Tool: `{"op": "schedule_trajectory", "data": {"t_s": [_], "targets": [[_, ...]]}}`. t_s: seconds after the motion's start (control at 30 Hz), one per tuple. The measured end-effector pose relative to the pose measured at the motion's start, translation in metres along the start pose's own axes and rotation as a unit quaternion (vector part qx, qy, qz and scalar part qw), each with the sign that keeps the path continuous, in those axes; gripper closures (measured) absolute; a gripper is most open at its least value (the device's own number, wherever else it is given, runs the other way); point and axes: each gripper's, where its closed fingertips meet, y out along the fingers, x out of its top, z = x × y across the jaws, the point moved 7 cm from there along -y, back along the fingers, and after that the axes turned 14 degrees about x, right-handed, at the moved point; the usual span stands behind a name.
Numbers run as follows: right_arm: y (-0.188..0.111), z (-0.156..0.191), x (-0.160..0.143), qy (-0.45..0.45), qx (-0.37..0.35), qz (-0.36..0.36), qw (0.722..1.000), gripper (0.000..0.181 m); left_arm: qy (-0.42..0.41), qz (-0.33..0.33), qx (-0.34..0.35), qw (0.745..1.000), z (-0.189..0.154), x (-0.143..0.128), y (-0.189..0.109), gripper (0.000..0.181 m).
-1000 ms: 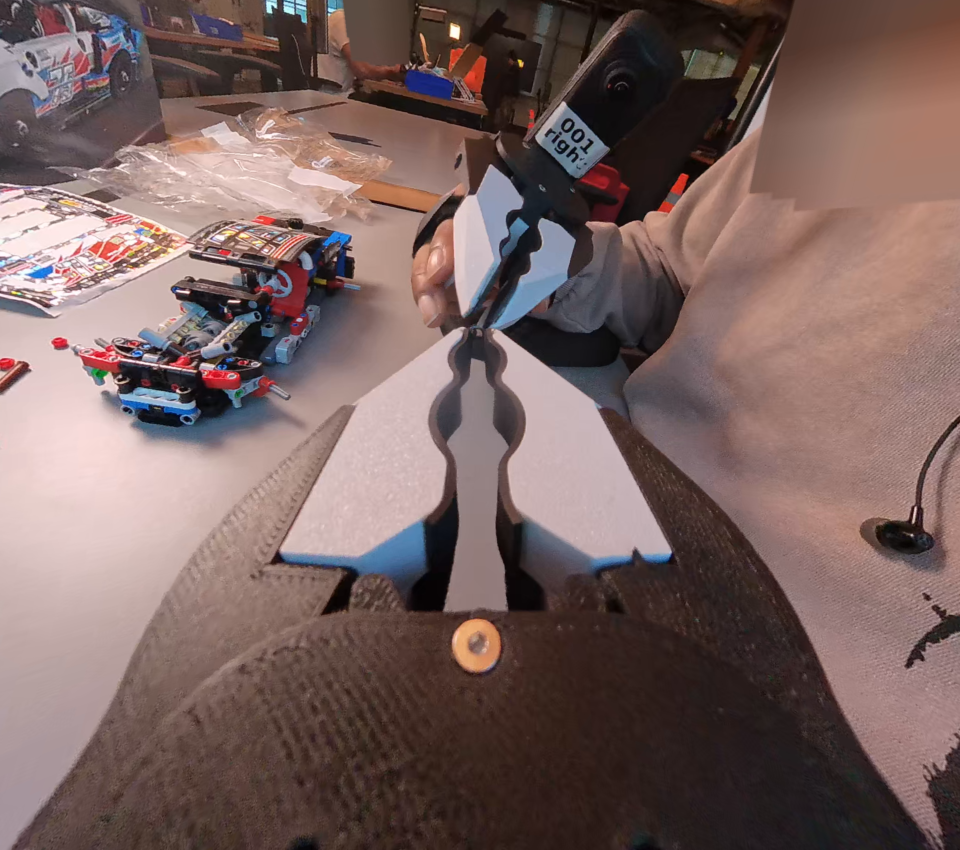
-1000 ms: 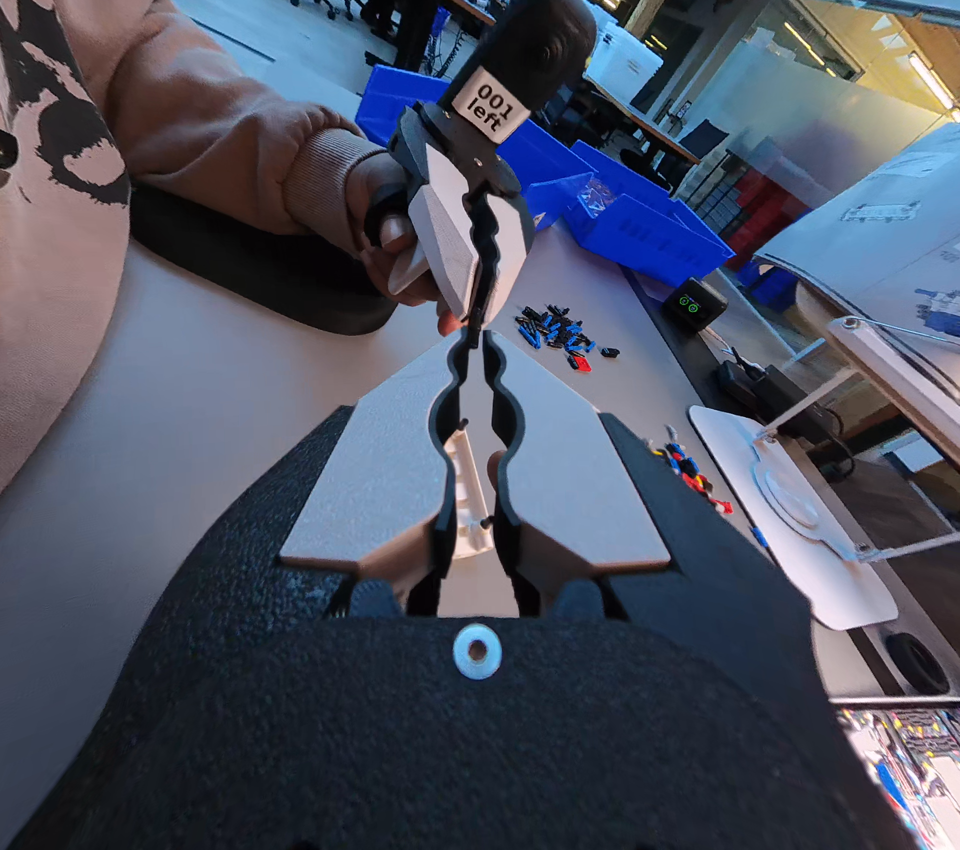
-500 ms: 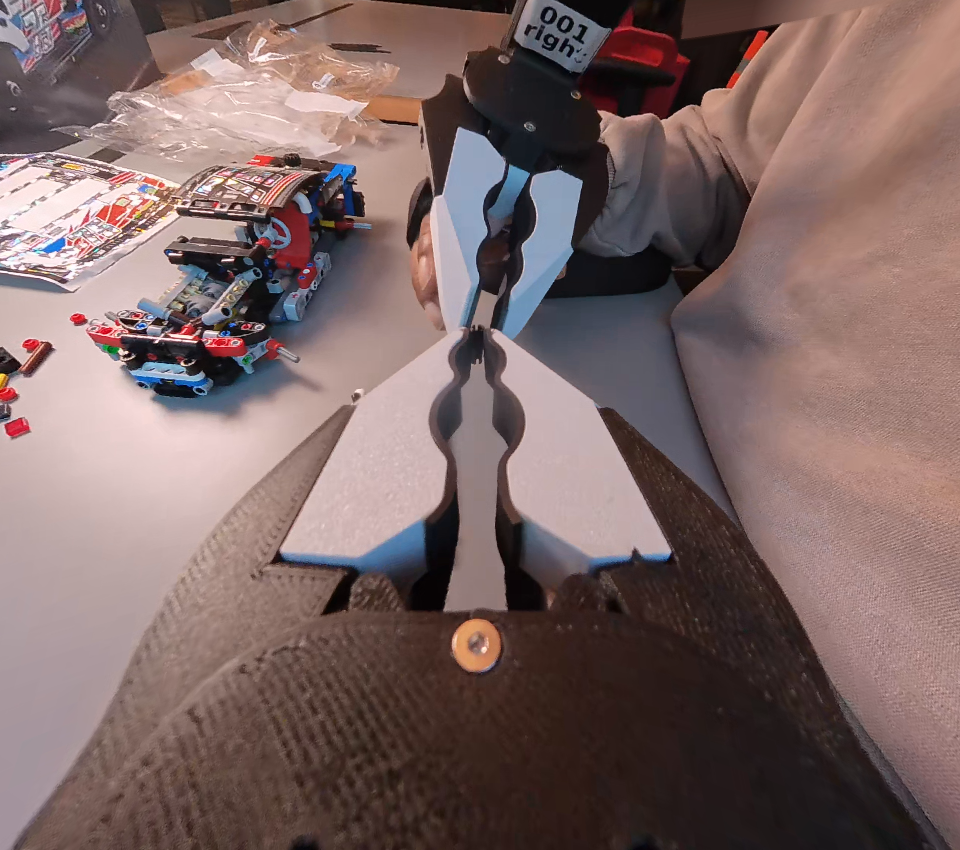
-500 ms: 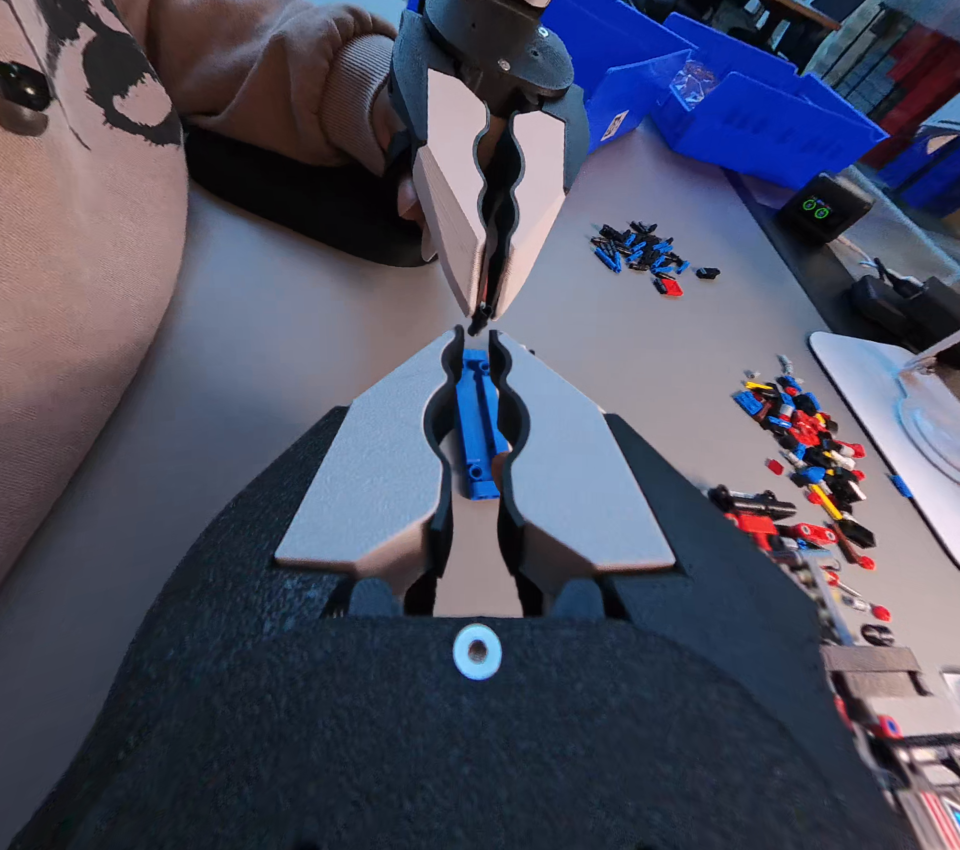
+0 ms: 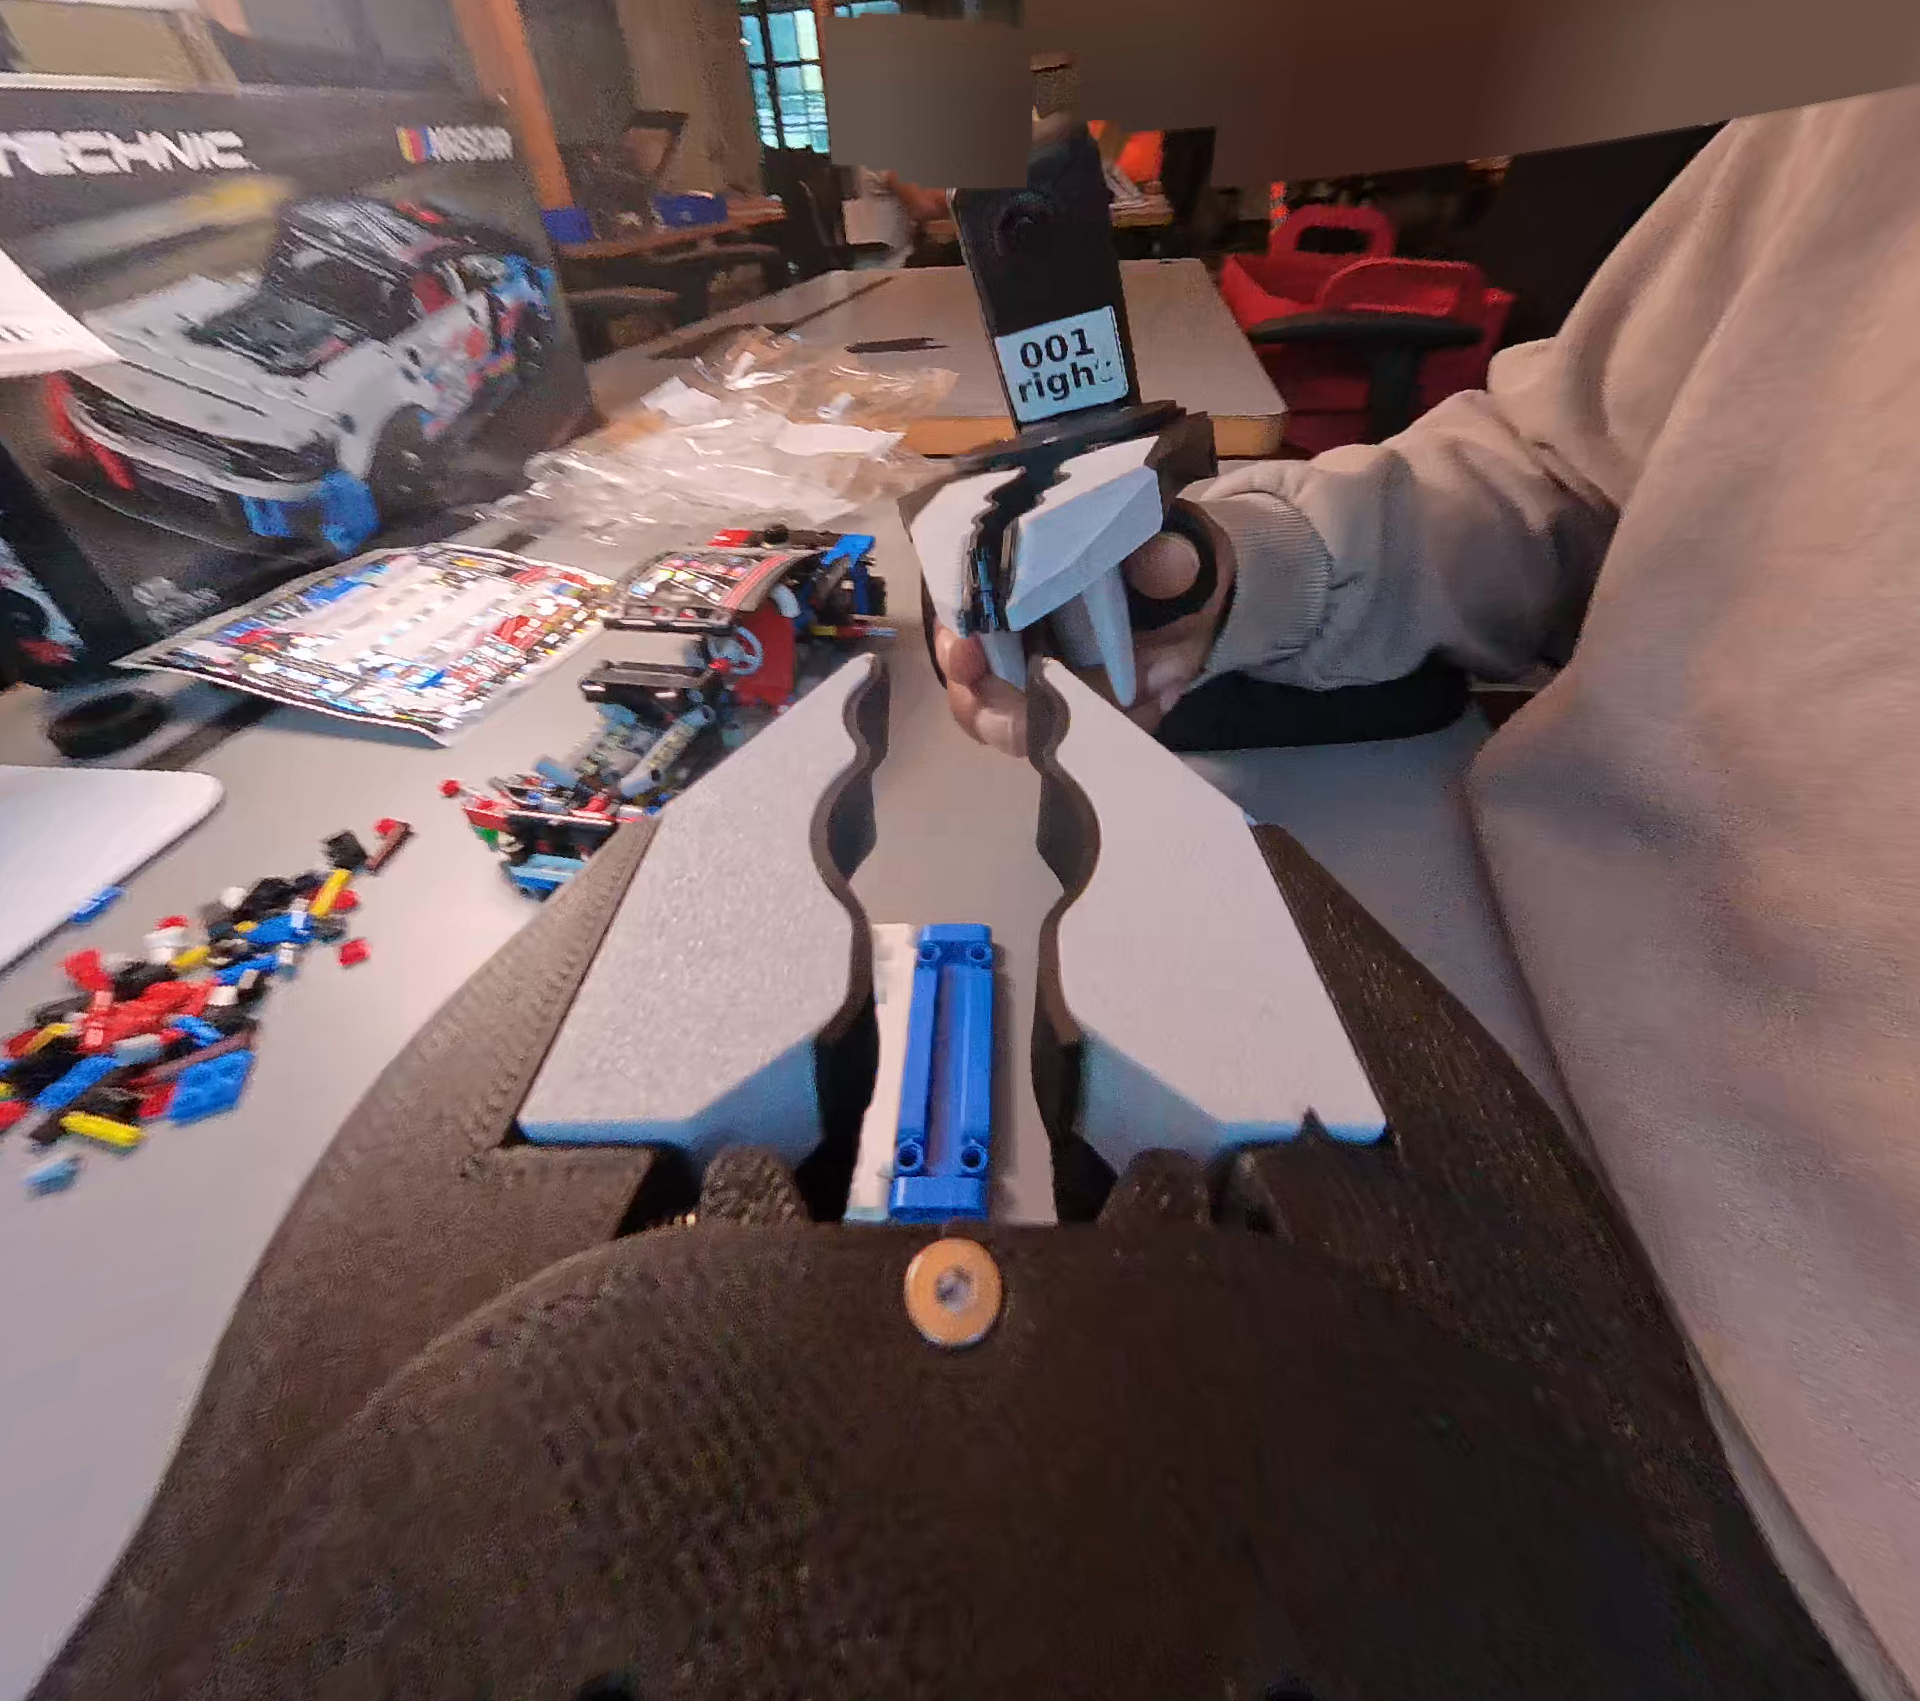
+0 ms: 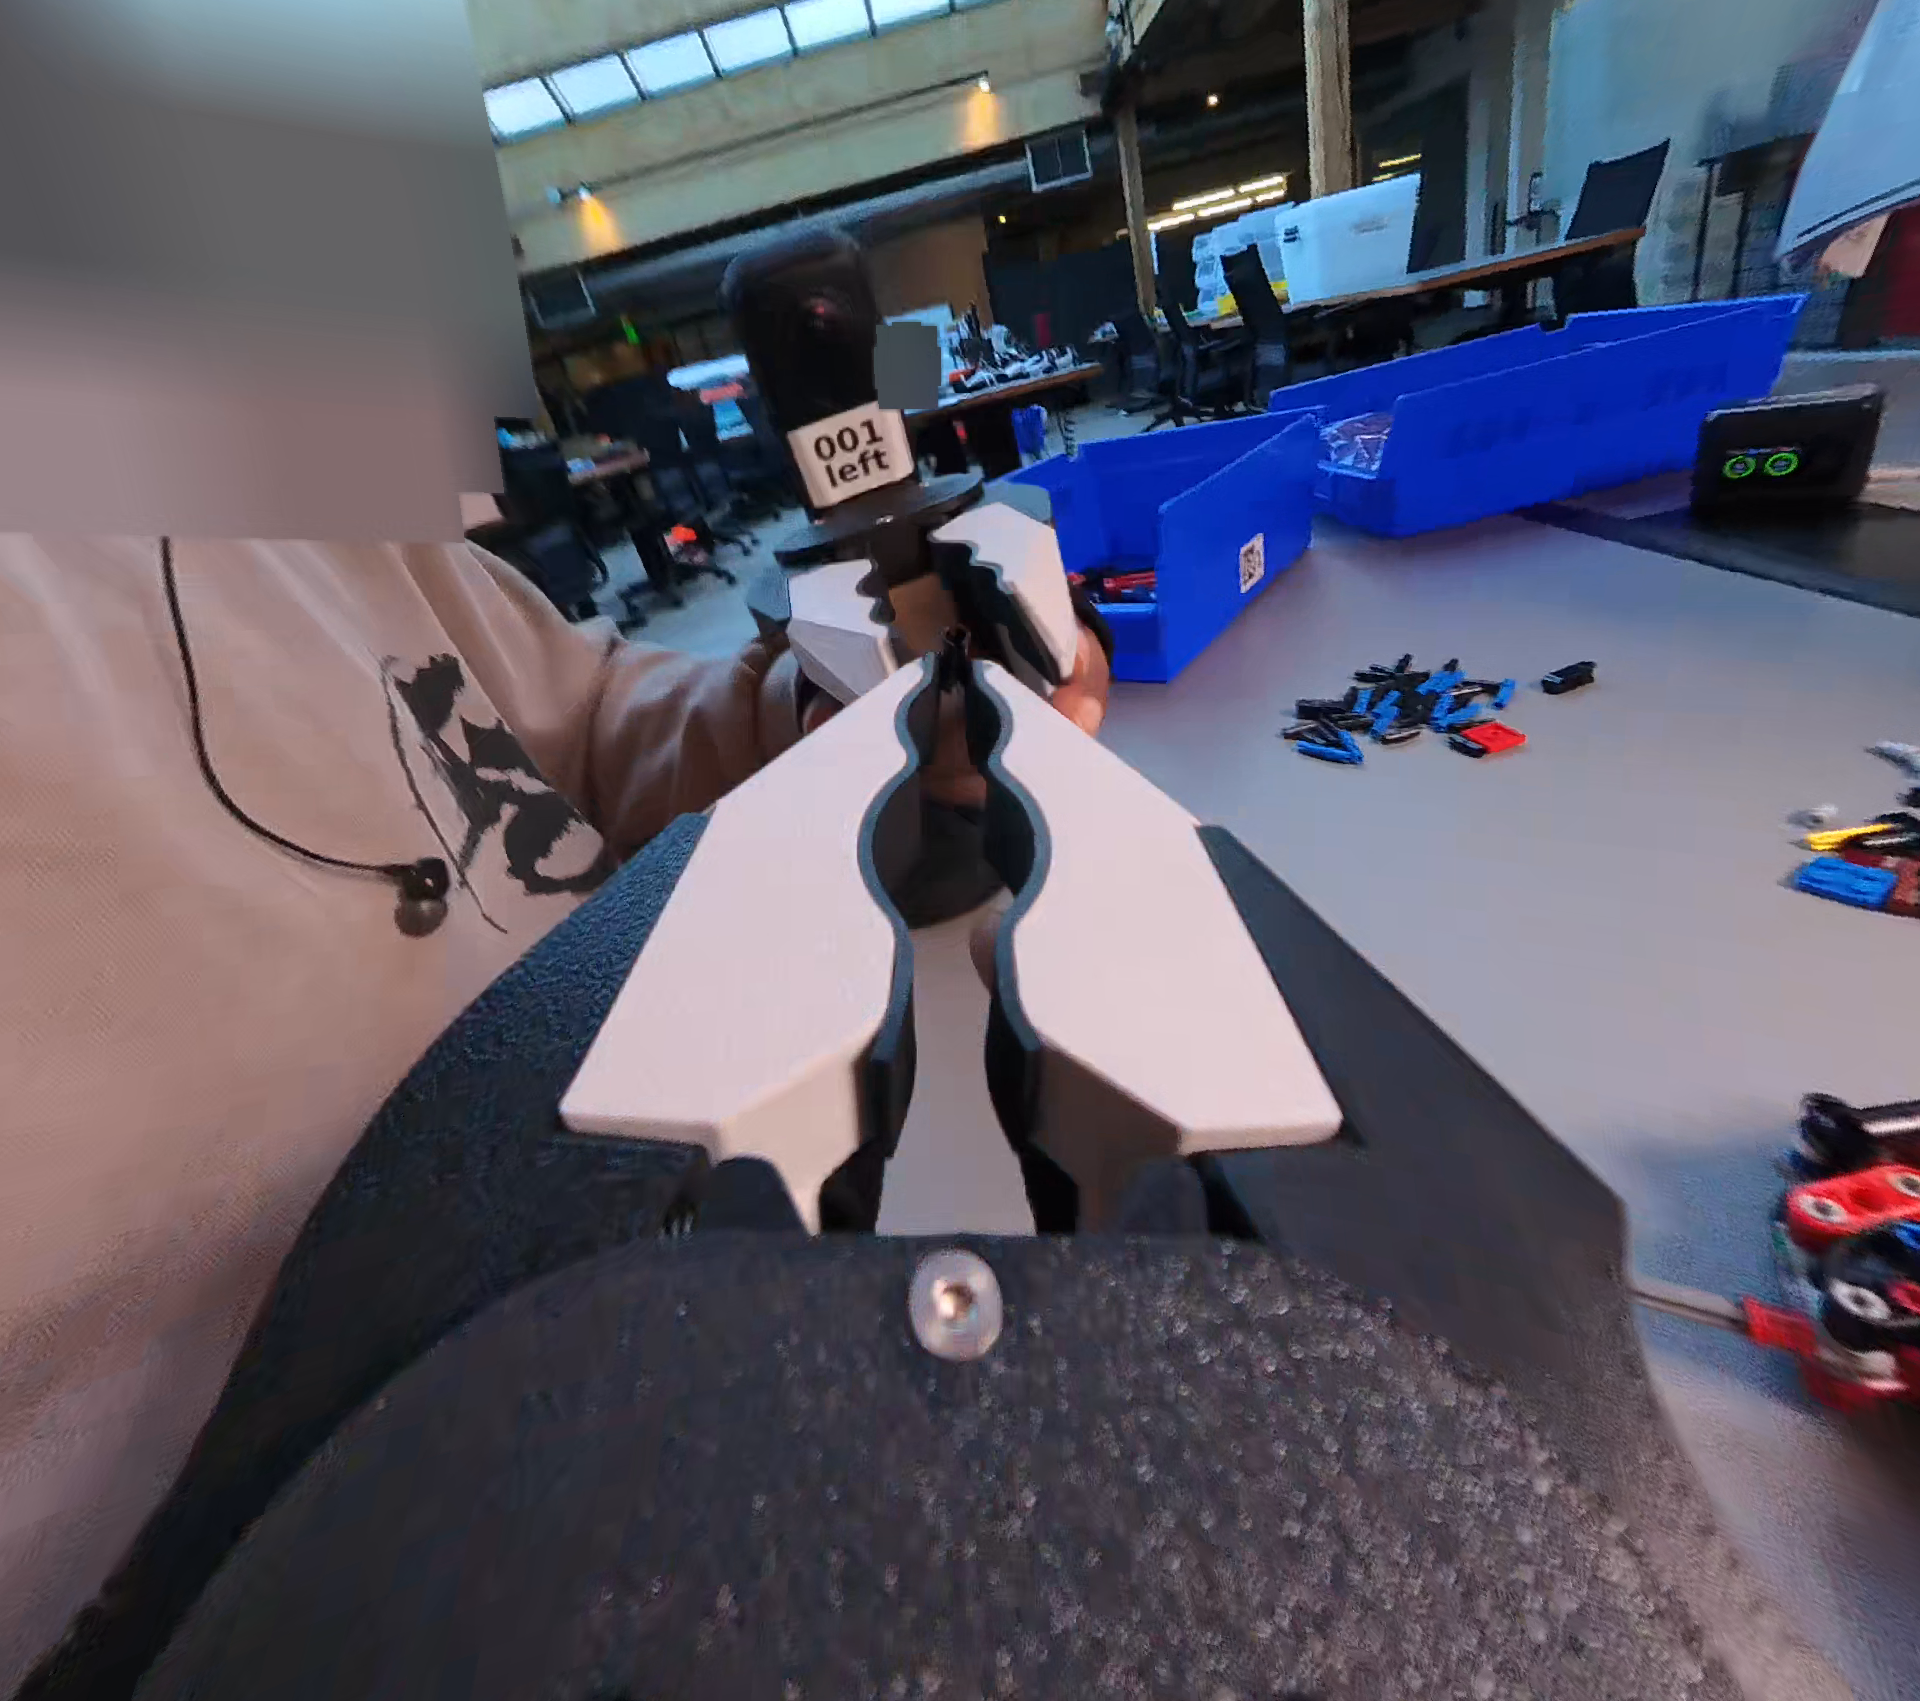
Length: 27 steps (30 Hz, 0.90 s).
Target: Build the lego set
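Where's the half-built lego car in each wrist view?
Left wrist view: the lego car sits centre-left on the table, just left of the left hand-held gripper tips.
Right wrist view: cropped at the lower right edge.
Shared landmark: the person's beige sweatshirt, on the right in the left view and on the left in the right view.

On the table [image 5: 312,1339]: half-built car [image 5: 686,716] ahead-left of the left gripper [image 5: 956,685], sticker sheet [image 5: 395,633] just left of it, set box [image 5: 260,363] standing behind, crumpled bags [image 5: 748,436] farther back. Loose pile of pieces [image 5: 145,1017] left, near a flat pad [image 5: 73,841]. Long brick [image 5: 945,1059] between the left gripper's fingers, low toward their base. Right gripper [image 6: 951,669] facing the left one. Bins [image 6: 1403,467] behind a small heap of pins [image 6: 1392,706] on the right
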Motion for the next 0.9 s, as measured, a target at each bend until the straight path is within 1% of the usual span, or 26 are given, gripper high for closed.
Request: {"op": "schedule_trajectory", "data": {"t_s": [0.1,0.23,0.4,0.53,0.63,0.7,0.73,0.83,0.9], "targets": [[0.007,-0.002,0.001,0.052,0.02,-0.05,0.997,0.18,0.061,-0.029,0.045,0.997,-0.004,0.009,-0.002,0.162],[0.012,-0.004,0.001,0.112,0.045,-0.097,0.988,0.18,0.141,-0.053,0.082,0.985,-0.01,0.015,-0.007,0.17],[0.014,-0.008,-0.005,0.176,0.05,-0.132,0.974,0.181,0.238,-0.049,0.125,0.962,-0.014,0.014,-0.007,0.17],[0.016,-0.011,-0.009,0.231,0.058,-0.161,0.958,0.18,0.268,-0.042,0.137,0.953,-0.015,0.012,-0.006,0.174],[0.015,-0.013,-0.011,0.244,0.06,-0.151,0.956,0.179,0.267,-0.03,0.129,0.955,-0.014,0.01,-0.006,0.175],[0.014,-0.013,-0.01,0.251,0.077,-0.129,0.956,0.177,0.259,-0.028,0.11,0.959,-0.014,0.01,-0.007,0.176],[0.014,-0.012,-0.008,0.252,0.09,-0.117,0.957,0.173,0.254,-0.028,0.1,0.962,-0.014,0.01,-0.008,0.177],[0.013,-0.009,-0.005,0.234,0.105,-0.065,0.964,0.164,0.238,-0.024,0.073,0.968,-0.013,0.008,-0.01,0.178],[0.012,-0.008,-0.003,0.224,0.109,-0.029,0.968,0.163,0.231,-0.022,0.06,0.971,-0.014,0.008,-0.01,0.179]]}}
